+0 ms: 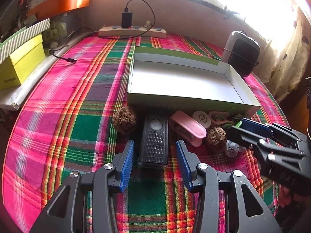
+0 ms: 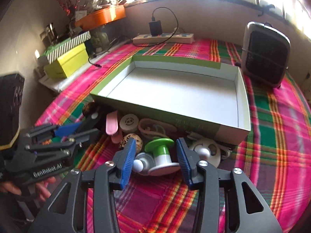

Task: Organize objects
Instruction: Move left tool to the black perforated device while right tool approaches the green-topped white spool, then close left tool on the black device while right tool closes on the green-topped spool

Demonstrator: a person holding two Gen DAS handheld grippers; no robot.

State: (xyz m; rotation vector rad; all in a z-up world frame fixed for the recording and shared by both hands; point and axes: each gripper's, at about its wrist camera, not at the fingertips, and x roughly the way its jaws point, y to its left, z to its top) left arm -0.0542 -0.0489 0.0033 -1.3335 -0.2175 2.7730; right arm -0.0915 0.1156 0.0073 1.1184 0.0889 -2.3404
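tongs both apart: left gripper (image 1: 154,162) straddles stiff black remote (image 1: 153,141), right gripper (image 2: 155,160) straddles light green-capped spool (image 2: 161,151); grip its waist.

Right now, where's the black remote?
Left wrist view: the black remote lies on the plaid cloth just ahead of the left gripper, its near end between the open jaws, with the brown textured ball left and pink clip right.

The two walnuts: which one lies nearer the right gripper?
The walnut beside the pink clip, close to the right gripper; the other walnut lies left of the black remote.
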